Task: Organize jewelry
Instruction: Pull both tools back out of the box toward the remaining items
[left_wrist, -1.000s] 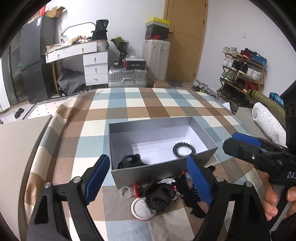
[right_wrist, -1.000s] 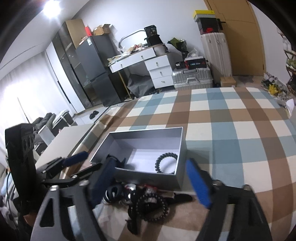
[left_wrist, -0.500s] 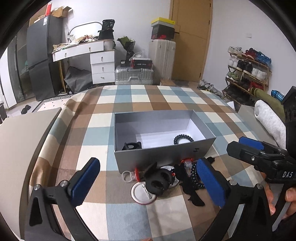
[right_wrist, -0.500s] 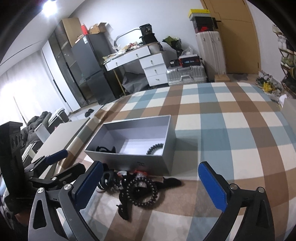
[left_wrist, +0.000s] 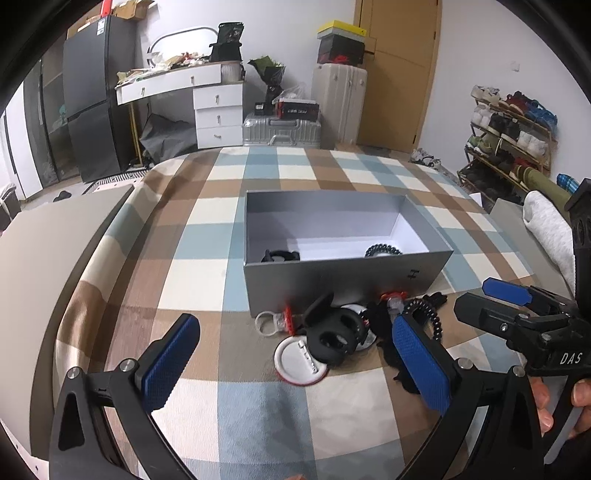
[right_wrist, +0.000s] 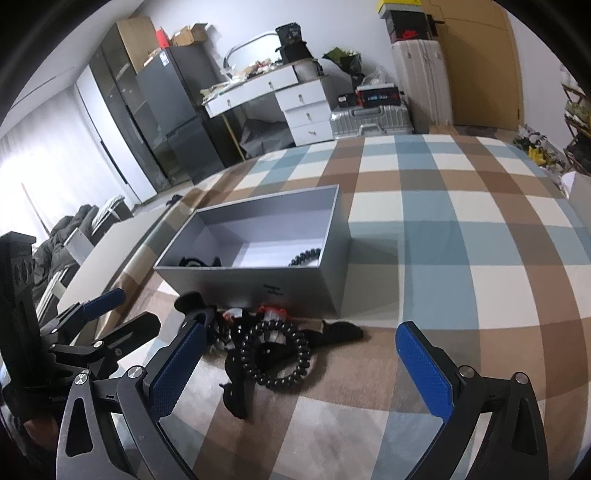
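Observation:
A grey open box (left_wrist: 343, 284) (right_wrist: 258, 286) stands on the checked cloth. Inside it lie a black bead bracelet (left_wrist: 383, 250) (right_wrist: 304, 256) and a black item (left_wrist: 279, 256). In front of the box is a pile: a black bead bracelet (right_wrist: 275, 352) (left_wrist: 424, 314), a white round badge (left_wrist: 301, 360), a black ring-shaped piece (left_wrist: 332, 338), a clear ring (left_wrist: 267, 323), black straps. My left gripper (left_wrist: 291, 363) is open and empty, just short of the pile. My right gripper (right_wrist: 299, 369) is open and empty over the bracelet.
The bed's left edge has a beige board (left_wrist: 48, 266) beside it. Rolled bedding (left_wrist: 546, 229) lies at the right. A desk (left_wrist: 192, 92), suitcases (left_wrist: 280, 129) and a shoe rack (left_wrist: 509, 136) stand beyond the bed.
Both grippers have pulled back from the box and opened wider. The box and pile have not moved.

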